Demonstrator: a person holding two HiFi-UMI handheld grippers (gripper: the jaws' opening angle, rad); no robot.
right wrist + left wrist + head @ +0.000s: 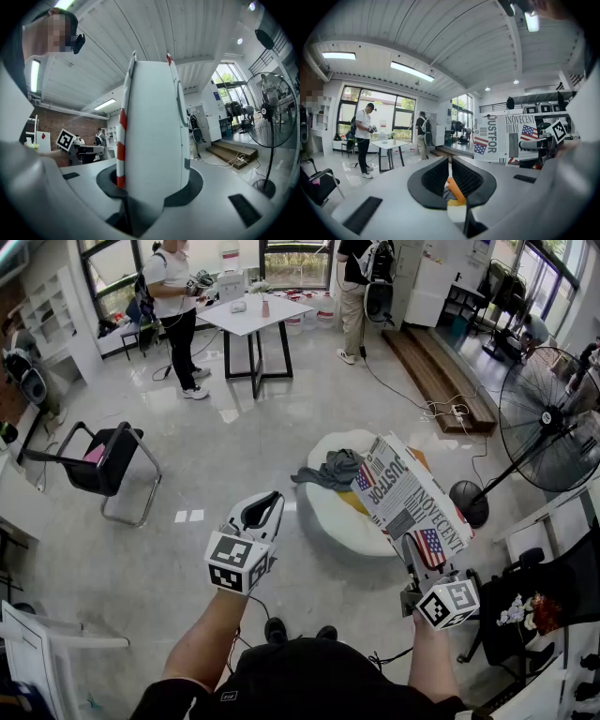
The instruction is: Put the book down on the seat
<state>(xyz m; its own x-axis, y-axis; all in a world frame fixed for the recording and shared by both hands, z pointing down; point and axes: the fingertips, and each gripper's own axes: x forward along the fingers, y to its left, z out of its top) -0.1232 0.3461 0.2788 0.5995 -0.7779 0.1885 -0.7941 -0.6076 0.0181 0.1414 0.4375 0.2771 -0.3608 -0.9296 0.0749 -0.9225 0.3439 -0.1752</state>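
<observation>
Presently: right gripper (419,566) is clamped on the near end of the book (408,498), one jaw on each cover. In the right gripper view the book (152,136) stands edge-on, filling the gap between the jaws, with red and white stripes down the edge by the left-hand jaw. The cover has newspaper-style print with flag patches. The book runs straight out ahead of these jaws, held up in the air.

The seat (323,514), a round white cushion on the floor, lies ahead of and below the right jaws. In the head view the book crosses over its right side. A grey cloth (328,470) is heaped on the seat's far left part, with an orange item (352,503) just beside it, partly behind the book.

Left gripper (270,502): jaws drawn together, only a slit between the pads, nothing held. The left gripper view shows a sliver of the orange item and the cloth through that slit. The book (506,138) sits off to the right of these jaws, well apart from them.
</observation>
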